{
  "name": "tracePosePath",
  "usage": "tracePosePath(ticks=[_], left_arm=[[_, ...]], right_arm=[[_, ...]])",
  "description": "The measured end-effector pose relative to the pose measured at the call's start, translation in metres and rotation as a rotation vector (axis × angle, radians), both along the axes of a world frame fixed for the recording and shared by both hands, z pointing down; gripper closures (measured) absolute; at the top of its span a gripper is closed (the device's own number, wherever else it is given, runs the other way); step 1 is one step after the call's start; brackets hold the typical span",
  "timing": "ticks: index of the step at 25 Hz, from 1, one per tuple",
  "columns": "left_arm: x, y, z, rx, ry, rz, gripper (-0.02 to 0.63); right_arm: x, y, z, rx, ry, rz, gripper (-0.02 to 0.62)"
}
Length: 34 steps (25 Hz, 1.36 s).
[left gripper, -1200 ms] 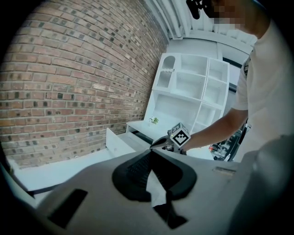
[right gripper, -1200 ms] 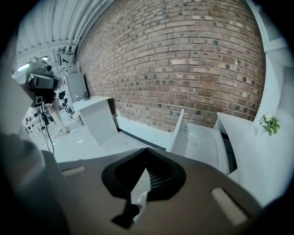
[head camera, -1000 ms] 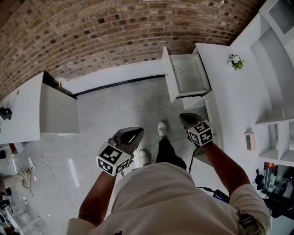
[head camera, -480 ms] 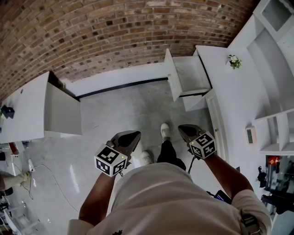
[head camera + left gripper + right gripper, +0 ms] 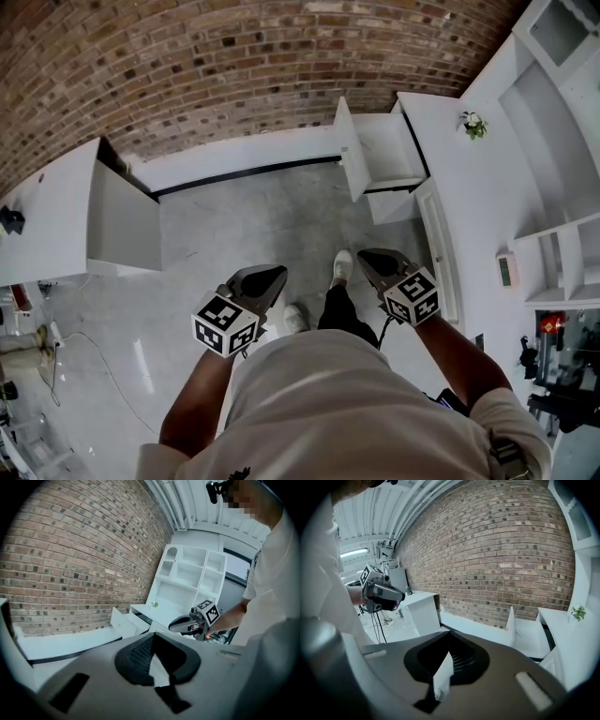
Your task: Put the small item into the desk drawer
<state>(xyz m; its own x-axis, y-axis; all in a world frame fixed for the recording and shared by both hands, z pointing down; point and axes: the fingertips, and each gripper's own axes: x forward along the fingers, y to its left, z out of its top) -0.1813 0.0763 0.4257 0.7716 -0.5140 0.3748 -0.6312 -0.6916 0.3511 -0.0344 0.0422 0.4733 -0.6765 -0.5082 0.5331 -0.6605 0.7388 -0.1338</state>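
Little is changed since a second ago: the left gripper (image 5: 277, 275) and right gripper (image 5: 366, 256) are kept at waist height above the floor (image 5: 234, 225). Both pairs of fingers are pressed together. The drawer (image 5: 349, 155) is pulled open at the tabletop's (image 5: 469, 178) brick-wall end. A small box (image 5: 506, 270), perhaps the item, lies by the shelf-side edge. Only square patterns are borne by the marker cubes (image 5: 225, 325)

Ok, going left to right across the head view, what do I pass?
Cabinet → left gripper → right gripper → plant → small box.
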Motion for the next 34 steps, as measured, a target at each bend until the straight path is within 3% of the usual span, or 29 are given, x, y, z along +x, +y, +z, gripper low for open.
tracePosePath(ticks=[19,34], left_arm=[[-0.010,0.010,0.003,0.002,0.012,-0.030,0.600],[0.014,-0.026,0.005,-0.004,-0.006,-0.011,0.600]], right_arm=[[-0.018,0.005,-0.020,0.038,0.004,-0.046,0.583],[-0.002,-0.028,-0.017,0.029,-0.009,-0.063,0.583]])
